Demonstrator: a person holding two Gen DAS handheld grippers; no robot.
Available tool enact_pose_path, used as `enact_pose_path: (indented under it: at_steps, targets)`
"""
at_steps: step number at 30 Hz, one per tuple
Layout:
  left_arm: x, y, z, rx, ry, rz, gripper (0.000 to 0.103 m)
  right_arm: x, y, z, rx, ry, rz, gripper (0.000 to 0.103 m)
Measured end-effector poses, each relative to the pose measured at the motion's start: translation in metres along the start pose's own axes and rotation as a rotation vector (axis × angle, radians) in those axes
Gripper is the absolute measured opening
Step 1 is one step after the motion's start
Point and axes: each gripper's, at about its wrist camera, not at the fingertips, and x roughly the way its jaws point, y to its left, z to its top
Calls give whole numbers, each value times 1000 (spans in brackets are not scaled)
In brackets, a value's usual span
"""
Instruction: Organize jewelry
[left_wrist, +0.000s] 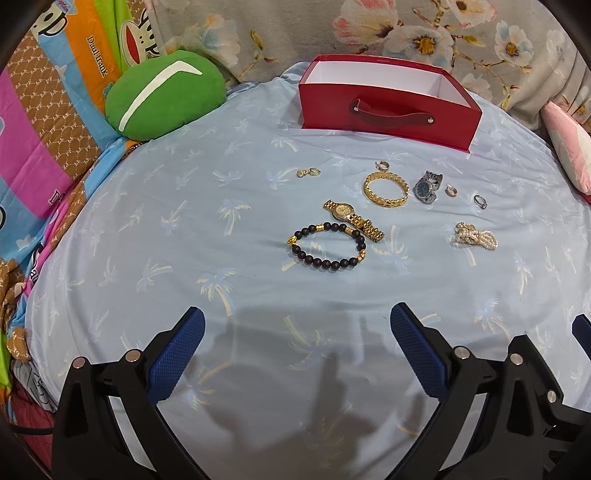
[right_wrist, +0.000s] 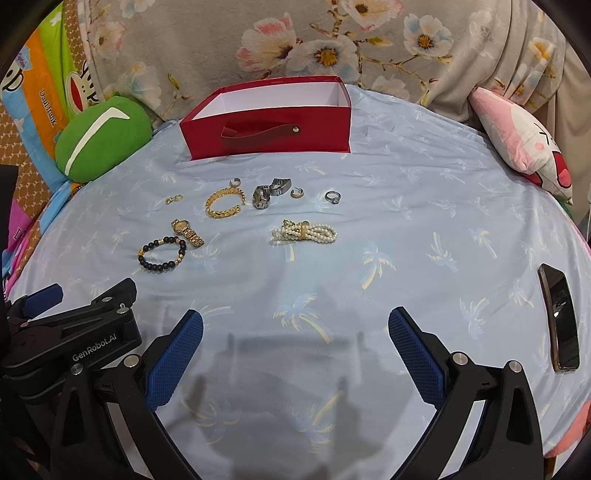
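Observation:
Jewelry lies spread on a light blue sheet (left_wrist: 166, 236): a black bead bracelet (left_wrist: 327, 246) (right_wrist: 162, 252), a gold watch (left_wrist: 352, 218) (right_wrist: 186, 230), a gold chain bracelet (left_wrist: 386, 189) (right_wrist: 224, 203), a silver watch (left_wrist: 427, 186) (right_wrist: 269, 192), a pearl bracelet (left_wrist: 474, 236) (right_wrist: 304, 232), a silver ring (left_wrist: 480, 201) (right_wrist: 332, 196) and small earrings (left_wrist: 308, 172) (right_wrist: 173, 199). An open red box (left_wrist: 388, 107) (right_wrist: 269, 125) stands behind them. My left gripper (left_wrist: 297, 325) and right gripper (right_wrist: 295, 326) hover open in front of the jewelry, nothing between their fingers.
A green plush cushion (left_wrist: 166, 94) (right_wrist: 101, 136) sits back left, a pink pillow (right_wrist: 524, 140) back right. A dark phone (right_wrist: 559, 317) lies on the sheet at the right. Floral fabric (right_wrist: 332, 44) rises behind the box. The left gripper's body (right_wrist: 70, 332) shows low left in the right wrist view.

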Motion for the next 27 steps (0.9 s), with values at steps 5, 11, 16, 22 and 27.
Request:
enact_pose_path:
  at_steps: [5,11,16,22,27]
  targets:
    - [0,0,0,1,-3,3,98,0,0,0,0,1,1,98]
    - [0,1,0,2,-5,5,98,0,1,0,-1,0,1,98]
    - [1,0,-1,1,-5,8,98,1,1,0,-1,0,0,98]
    - [1,1,-1,2,-5,9,98,1,1,0,0,1,0,98]
    - [2,2,0,4,-5,11,98,1,1,0,0,1,1,98]
